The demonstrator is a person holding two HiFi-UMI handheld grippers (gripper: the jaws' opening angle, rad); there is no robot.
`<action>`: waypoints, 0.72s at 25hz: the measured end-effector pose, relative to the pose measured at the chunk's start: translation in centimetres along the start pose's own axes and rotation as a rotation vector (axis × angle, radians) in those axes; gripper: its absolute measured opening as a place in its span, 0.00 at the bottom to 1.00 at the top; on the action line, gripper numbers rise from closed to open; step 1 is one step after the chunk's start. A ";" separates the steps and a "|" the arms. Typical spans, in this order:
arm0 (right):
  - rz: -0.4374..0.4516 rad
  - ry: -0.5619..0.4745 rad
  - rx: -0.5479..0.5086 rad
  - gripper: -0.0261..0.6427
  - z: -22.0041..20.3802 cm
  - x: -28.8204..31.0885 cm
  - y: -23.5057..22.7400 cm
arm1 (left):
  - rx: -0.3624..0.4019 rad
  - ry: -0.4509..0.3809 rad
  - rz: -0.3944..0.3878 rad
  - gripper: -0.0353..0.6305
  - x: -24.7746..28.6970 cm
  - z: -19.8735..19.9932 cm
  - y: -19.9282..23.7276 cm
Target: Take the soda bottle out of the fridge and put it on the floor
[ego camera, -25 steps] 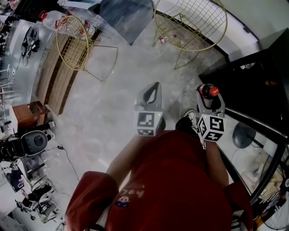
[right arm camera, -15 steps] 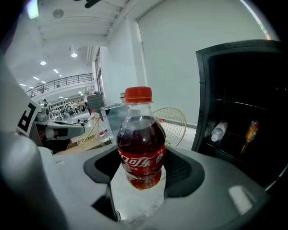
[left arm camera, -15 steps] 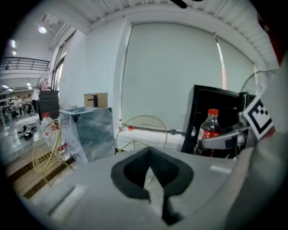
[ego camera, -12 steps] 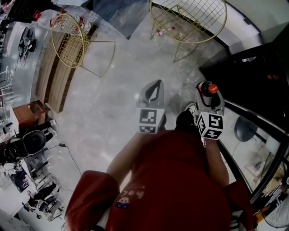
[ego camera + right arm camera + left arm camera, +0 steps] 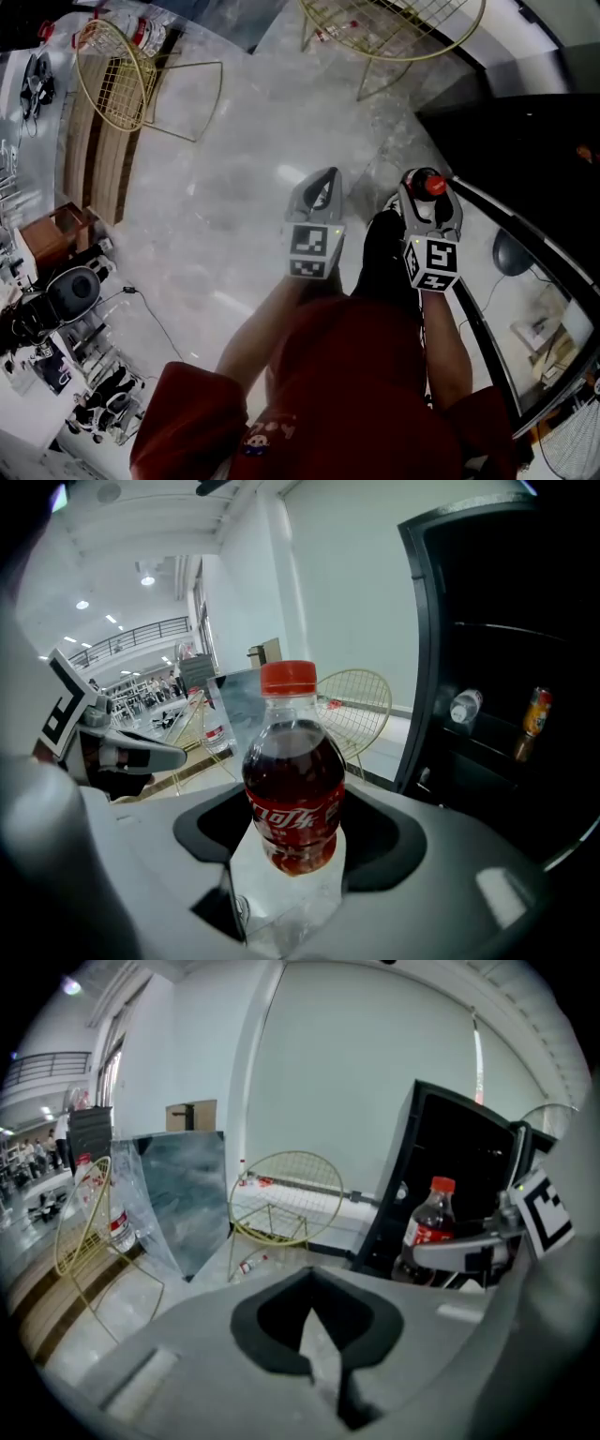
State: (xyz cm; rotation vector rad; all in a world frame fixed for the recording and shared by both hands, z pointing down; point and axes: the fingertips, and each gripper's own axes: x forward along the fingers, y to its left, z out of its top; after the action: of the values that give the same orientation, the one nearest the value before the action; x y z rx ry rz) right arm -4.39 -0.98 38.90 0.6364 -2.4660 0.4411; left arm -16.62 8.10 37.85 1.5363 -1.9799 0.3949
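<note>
Your right gripper (image 5: 427,195) has the soda bottle (image 5: 292,780) clamped upright: the jaws stand wide, pads pressed to either side of the lower body below the label, and the red cap (image 5: 434,185) points upward. The bottle is therefore clear of the fridge (image 5: 511,658), whose dark open interior lies just to your right, with a can (image 5: 532,722) and a small bottle (image 5: 464,706) on its shelves. It hangs in the air over the pale floor (image 5: 225,197) and touches neither

Your left gripper (image 5: 320,192) has its jaws brought together with nothing between them. It is held level with the right one, near but apart from the bottle, probably parked there so that it does not get in the way

Judged from this arrangement, removal is done and only the setting-down remains. The upright carriage suits that step, since the bottle can meet the floor on its base. The low grip keeps the heavy, liquid-filled part steady, yet it means you must bring the jaws down close to the floor before letting go. The wire chairs (image 5: 117,80) stand well apart from the landing spot
</note>
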 end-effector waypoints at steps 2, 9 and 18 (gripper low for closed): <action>-0.002 0.018 0.003 0.48 -0.4 0.4 -0.7 | -0.028 0.042 -0.013 0.05 1.2 -1.0 -0.3; 0.011 0.086 -0.010 0.48 -7.2 4.9 -1.9 | -0.061 0.154 -0.044 0.05 6.7 -9.3 0.6; 0.011 0.100 -0.036 0.48 -21.2 14.0 -3.9 | 0.022 0.161 -0.093 0.05 17.2 -22.7 2.9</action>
State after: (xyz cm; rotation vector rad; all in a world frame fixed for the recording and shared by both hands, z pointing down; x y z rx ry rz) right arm -3.64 0.09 64.61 0.5727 -2.3785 0.4213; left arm -15.85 8.49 66.46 1.5530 -1.7806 0.4876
